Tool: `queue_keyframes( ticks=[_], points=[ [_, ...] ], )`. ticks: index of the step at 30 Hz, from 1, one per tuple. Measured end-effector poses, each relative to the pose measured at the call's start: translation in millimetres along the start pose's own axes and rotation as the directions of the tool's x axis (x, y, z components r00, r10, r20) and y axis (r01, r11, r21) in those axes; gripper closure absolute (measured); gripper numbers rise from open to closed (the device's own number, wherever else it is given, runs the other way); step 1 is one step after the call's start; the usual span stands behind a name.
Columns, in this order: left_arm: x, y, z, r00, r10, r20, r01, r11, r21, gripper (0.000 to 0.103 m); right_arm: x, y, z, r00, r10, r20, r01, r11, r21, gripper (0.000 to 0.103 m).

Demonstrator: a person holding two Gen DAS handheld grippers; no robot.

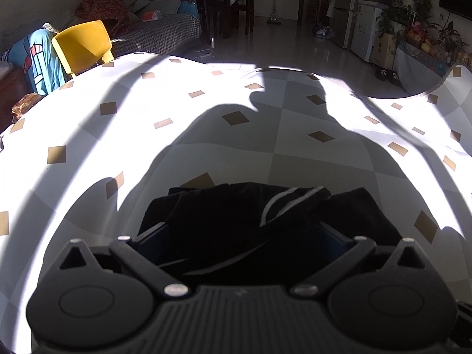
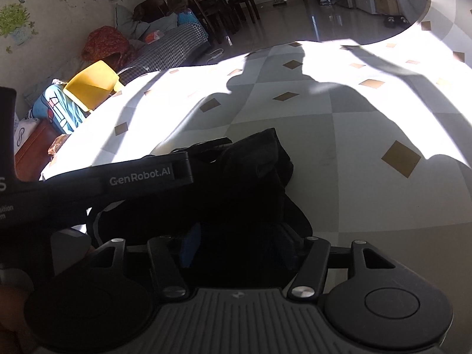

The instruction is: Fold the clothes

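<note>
A black garment (image 1: 236, 212) with thin white stripes lies bunched on the checked tablecloth (image 1: 295, 147), close to the near edge and in the person's shadow. My left gripper (image 1: 244, 228) is open, its jaws spread wide with the cloth heaped between them. In the right wrist view the same black garment (image 2: 259, 171) rises as a dark mound. My right gripper (image 2: 240, 239) has its jaws drawn in on a thick fold of it, and the fingertips are buried in the dark cloth. The left gripper's finger (image 2: 181, 171) reaches in from the left against the mound.
The tablecloth (image 2: 354, 124) is white and grey with brown diamonds, part sunlit, part shadowed. A yellow chair (image 1: 84, 45) stands at the table's far left edge, with a sofa (image 1: 159, 35) behind it. Dining chairs, a fridge and plants stand across the floor.
</note>
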State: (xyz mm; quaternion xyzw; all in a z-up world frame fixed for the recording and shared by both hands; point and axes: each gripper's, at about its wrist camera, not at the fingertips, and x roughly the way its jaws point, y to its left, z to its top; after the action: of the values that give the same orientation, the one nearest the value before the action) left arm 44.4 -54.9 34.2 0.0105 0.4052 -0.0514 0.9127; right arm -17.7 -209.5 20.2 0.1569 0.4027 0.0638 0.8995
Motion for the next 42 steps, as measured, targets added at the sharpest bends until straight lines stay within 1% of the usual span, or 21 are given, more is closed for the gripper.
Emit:
queue_keyframes(
  ticks=[3,5,7,9,11,12,14,15,16,18,21,24,27,28,30,32,34,39,42],
  points=[
    [2,2,-1,1.000,0.003,0.004,-0.003,1.000,0.000,0.007,8,-1,1,1.000,0.003,0.000,-0.003,1.000,0.015,0.046],
    [2,5,-1,1.000,-0.005,-0.001,0.005,1.000,-0.015,0.014,12,-1,0,1.000,0.008,0.004,-0.008,1.000,0.016,0.045],
    [2,7,-2,1.000,-0.015,-0.003,0.015,0.999,-0.031,0.018,15,0,-1,1.000,0.010,0.011,-0.010,1.000,0.010,0.045],
    [0,8,-3,1.000,-0.022,-0.002,0.022,0.999,-0.036,0.019,17,1,-2,1.000,0.000,0.018,0.000,1.000,0.000,0.046],
    [-2,11,-3,1.000,-0.022,0.003,0.022,0.999,-0.045,0.021,18,2,-2,1.000,-0.007,0.030,0.007,1.000,-0.003,0.056],
    [-3,13,-3,1.000,-0.017,0.004,0.017,0.998,-0.053,0.021,18,2,-1,0.999,-0.010,0.037,0.010,1.000,-0.004,0.065],
    [-4,17,-2,1.000,-0.007,0.006,0.008,0.998,-0.067,0.021,17,3,0,0.999,-0.014,0.048,0.014,1.000,-0.006,0.077],
    [-5,19,-2,1.000,-0.002,0.008,0.003,0.997,-0.074,0.021,16,3,0,0.998,-0.021,0.053,0.021,1.000,-0.012,0.080],
    [-6,21,-2,1.000,0.003,0.009,-0.002,0.997,-0.082,0.021,15,5,0,0.998,-0.034,0.058,0.035,0.999,-0.023,0.085],
    [-8,25,-1,1.000,0.013,0.011,-0.012,0.995,-0.096,0.021,14,4,0,0.995,-0.070,0.069,0.072,0.997,-0.036,0.090],
    [-10,31,0,1.000,0.028,0.014,-0.026,0.993,-0.118,0.021,11,-2,3,0.991,-0.104,0.084,0.106,0.994,-0.012,0.092],
    [-12,37,1,0.999,0.043,0.016,-0.041,0.989,-0.140,0.021,10,-8,6,0.990,-0.117,0.077,0.116,0.993,0.012,0.092],
    [-14,45,2,0.999,0.034,0.006,-0.032,0.986,-0.166,0.023,8,-12,7,0.993,-0.093,0.072,0.090,0.995,0.046,0.090],
    [-14,47,2,1.000,0.027,0.000,-0.026,0.984,-0.175,0.023,7,-13,8,0.995,-0.073,0.074,0.068,0.996,0.061,0.083],
    [-14,48,1,1.000,0.024,-0.002,-0.024,0.984,-0.177,0.023,4,-16,9,0.995,-0.040,0.089,0.031,0.995,0.094,0.073],
    [-15,48,-1,1.000,0.024,-0.002,-0.024,0.985,-0.174,0.023,0,-17,11,0.994,-0.003,0.105,-0.009,0.993,0.117,0.067],
    [-16,48,-3,1.000,0.018,-0.005,-0.019,0.986,-0.165,0.023,-2,-16,15,0.993,0.031,0.112,-0.046,0.990,0.132,0.058],
    [-16,53,-13,1.000,0.010,-0.016,-0.012,0.988,-0.153,0.023,1,-18,27,0.990,0.101,0.094,-0.118,0.973,0.198,0.052],
    [-15,56,-18,1.000,0.003,-0.021,-0.006,0.987,-0.158,0.023,10,-18,33,0.990,0.124,0.073,-0.138,0.962,0.237,0.050]
  ],
)
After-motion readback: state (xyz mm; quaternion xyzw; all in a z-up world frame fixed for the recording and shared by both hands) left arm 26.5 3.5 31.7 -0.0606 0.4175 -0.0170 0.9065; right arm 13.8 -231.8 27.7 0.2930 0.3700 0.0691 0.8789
